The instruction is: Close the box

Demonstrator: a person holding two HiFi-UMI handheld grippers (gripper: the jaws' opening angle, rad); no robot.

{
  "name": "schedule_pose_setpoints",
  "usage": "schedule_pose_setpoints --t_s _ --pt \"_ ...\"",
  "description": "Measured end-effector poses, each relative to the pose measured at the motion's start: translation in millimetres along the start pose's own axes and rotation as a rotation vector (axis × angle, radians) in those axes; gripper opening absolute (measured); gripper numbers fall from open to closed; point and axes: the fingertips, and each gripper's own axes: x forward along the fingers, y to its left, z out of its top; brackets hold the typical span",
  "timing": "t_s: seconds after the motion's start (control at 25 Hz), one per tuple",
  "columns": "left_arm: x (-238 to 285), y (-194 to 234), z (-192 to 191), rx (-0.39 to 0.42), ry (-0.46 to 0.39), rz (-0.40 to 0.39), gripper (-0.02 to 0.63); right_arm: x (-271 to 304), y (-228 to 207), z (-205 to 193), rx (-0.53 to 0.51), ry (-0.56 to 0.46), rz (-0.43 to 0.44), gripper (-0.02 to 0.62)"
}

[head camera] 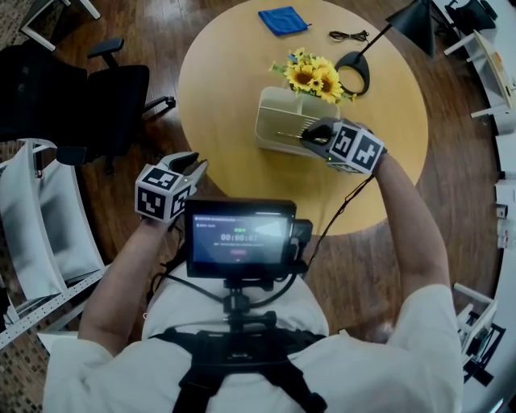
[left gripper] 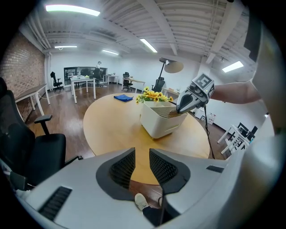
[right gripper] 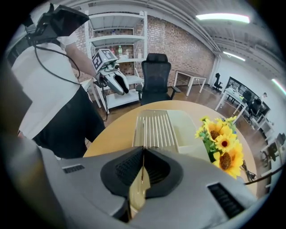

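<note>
A cream box (head camera: 278, 129) stands on the round wooden table (head camera: 234, 73), next to the sunflowers. Its ribbed lid (right gripper: 156, 129) lies partly over the top and tilts up toward my right gripper (head camera: 310, 137). That gripper (right gripper: 143, 170) is shut on the lid's thin near edge, which shows as a cream strip pinched between the pads. From the left gripper view, the right gripper (left gripper: 181, 107) sits at the box's (left gripper: 158, 123) top right corner. My left gripper (head camera: 193, 168) hangs off the table's near left edge, apart from the box. It (left gripper: 142, 165) is open with nothing between its fingers.
Sunflowers (head camera: 313, 77) stand right behind the box. A blue cloth (head camera: 282, 20), a black cable (head camera: 348, 35) and a black lamp base (head camera: 355, 68) lie at the far side of the table. A black office chair (head camera: 72, 97) and white shelving (head camera: 40, 226) are on the left.
</note>
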Motion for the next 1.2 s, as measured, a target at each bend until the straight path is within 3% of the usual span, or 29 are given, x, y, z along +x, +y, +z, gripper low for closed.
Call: schedule_pose_setpoints --t_s 0.16,0.32,0.6,0.8,1.04,1.2 --pt "-0.1 -0.9 -0.1 0.000 0.001 -0.003 0.106 1.8 -1.9 1.1 -0.007 0.002 -0.033 0.016" --pt "0.5 -0.1 2.6 0.011 -0.003 -0.006 0.106 -3.8 -11.3 3.9 0.034 -0.038 -0.105 0.097" --pt "-2.2 -25.7 16.7 0.023 -0.044 0.001 0.106 -58.2 -3.3 -13.6 0.165 -0.149 -0.312 0.127" --pt "-9.0 -50.8 17.7 0.030 -0.079 0.011 0.106 -90.8 36.2 -54.4 0.336 -0.193 -0.425 0.127" --pt "-33.7 -70.2 2.3 -0.002 -0.109 0.072 0.106 -119.0 110.7 -103.0 0.636 -0.298 -0.561 0.127" --pt "-56.8 -93.8 -14.7 0.002 -0.116 0.092 0.106 -132.1 160.5 -137.5 0.811 -0.336 -0.606 0.127"
